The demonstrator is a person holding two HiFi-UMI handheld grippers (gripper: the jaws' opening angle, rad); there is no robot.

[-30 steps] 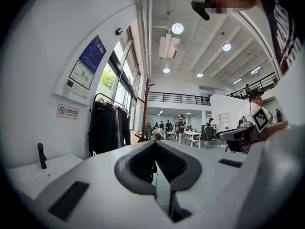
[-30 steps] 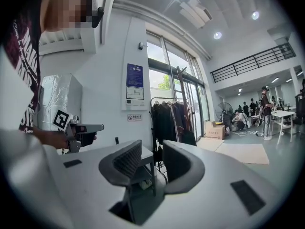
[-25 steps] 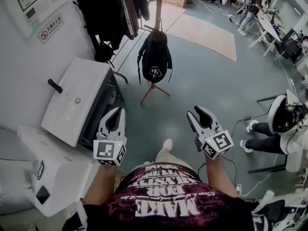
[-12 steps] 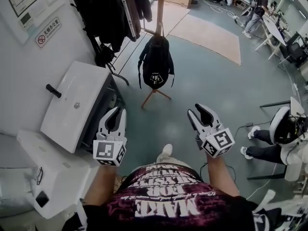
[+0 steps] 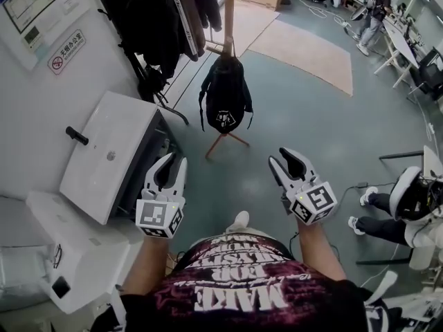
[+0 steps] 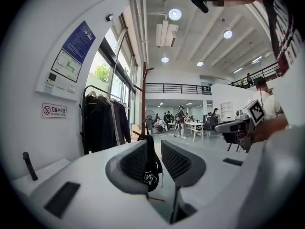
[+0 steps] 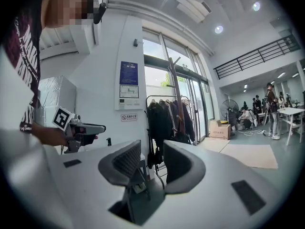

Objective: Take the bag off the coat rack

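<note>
Over floor (image 5: 297, 116), left tongs (image 5: 173, 162), right tongs (image 5: 280, 159) level, parted.

On the coat rack (image 5: 228, 5), a bag (image 5: 224, 97); left of the coat rack, hung coats (image 5: 156, 19) with a cabinet (image 5: 111, 151) nearer; right of and behind the coat rack, a floor mat (image 5: 304, 47)

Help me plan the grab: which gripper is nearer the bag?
Left, narrowly. The left gripper is well short of the bag, aimed straight at it. The right gripper, its empty jaws having just opened further, is equally far back but further to the side.
</note>
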